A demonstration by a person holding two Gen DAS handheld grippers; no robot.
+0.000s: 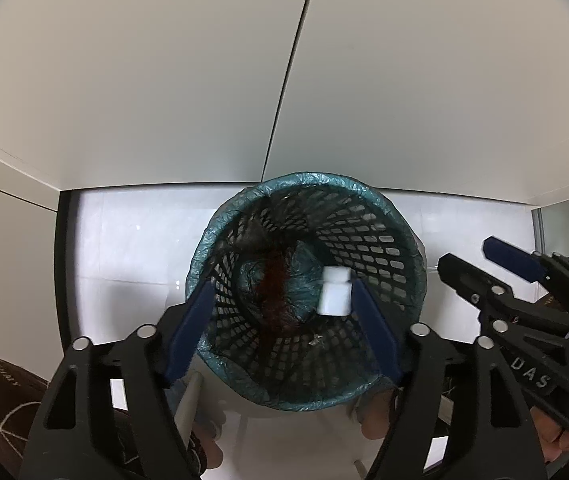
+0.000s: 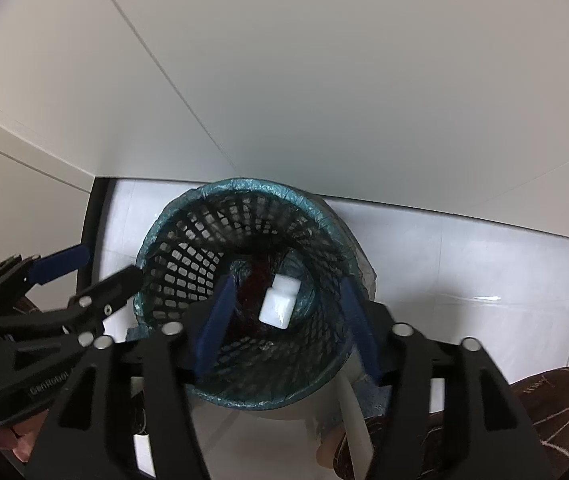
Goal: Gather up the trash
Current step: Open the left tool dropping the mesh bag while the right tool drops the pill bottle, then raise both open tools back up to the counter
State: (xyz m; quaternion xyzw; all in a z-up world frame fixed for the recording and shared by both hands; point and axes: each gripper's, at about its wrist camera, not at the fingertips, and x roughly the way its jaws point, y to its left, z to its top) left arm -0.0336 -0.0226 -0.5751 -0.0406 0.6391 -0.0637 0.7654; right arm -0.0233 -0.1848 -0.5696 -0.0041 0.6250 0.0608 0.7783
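Seen from the left wrist, the left gripper [image 1: 280,324] hangs spread and empty over a black mesh wastebasket [image 1: 368,240] lined with a teal bag [image 1: 204,248], a small white bottle [image 1: 335,291] apparently in mid-drop between its blue fingers [image 1: 190,332], while the right gripper [image 1: 472,256] waits spread and empty beside the rim. From the right wrist, that bottle [image 2: 278,302] appears deep inside the wastebasket [image 2: 188,256] above a dark reddish clump, both tools released and holding nothing. This item looks delivered; whether more trash remains cannot be told from these views.
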